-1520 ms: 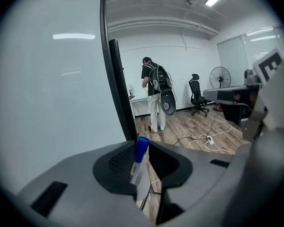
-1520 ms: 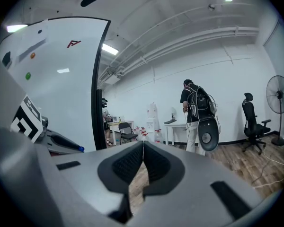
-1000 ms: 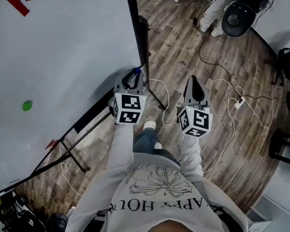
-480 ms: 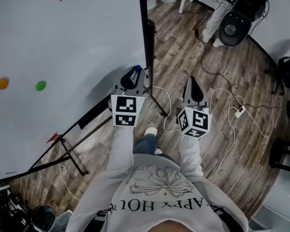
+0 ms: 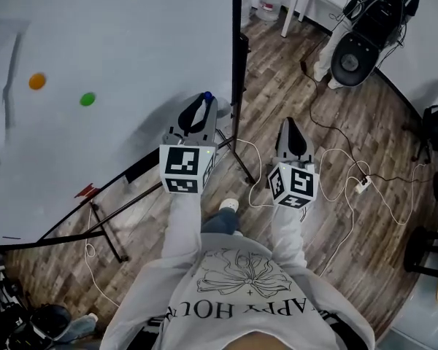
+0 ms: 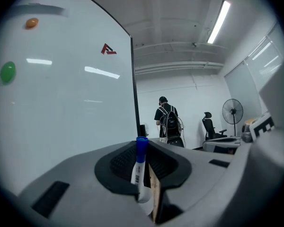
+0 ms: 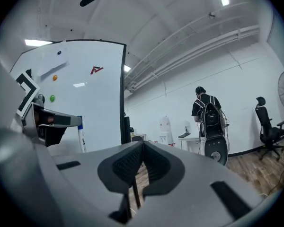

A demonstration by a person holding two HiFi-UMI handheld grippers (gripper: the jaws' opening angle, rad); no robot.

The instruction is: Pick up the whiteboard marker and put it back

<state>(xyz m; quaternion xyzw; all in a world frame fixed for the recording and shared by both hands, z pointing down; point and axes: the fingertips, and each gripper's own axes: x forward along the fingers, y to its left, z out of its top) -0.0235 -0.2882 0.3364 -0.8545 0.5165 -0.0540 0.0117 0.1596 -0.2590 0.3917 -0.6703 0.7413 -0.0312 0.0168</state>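
The whiteboard marker (image 6: 139,168), white with a blue cap (image 5: 207,95), stands upright between the pads of my left gripper (image 6: 143,151), which is shut on it. The left gripper (image 5: 198,115) is held level right in front of the big whiteboard (image 5: 109,64), near its right edge. From the right gripper view the marker (image 7: 81,137) hangs below the left gripper at the far left. My right gripper (image 5: 291,132) hovers over the wooden floor to the right, level, its pads (image 7: 132,162) closed together with nothing between them.
Green (image 5: 87,99) and orange (image 5: 36,81) magnets stick to the board. The board's black frame post (image 5: 237,64) and stand legs (image 5: 109,228) are below it. Cables (image 5: 343,159) lie across the floor. A person with a backpack (image 6: 168,122) stands at the far end by a chair (image 5: 354,46).
Both grippers have risen, the left one more, carrying the marker up along the board's right part. More of the board with its magnets has come into view.
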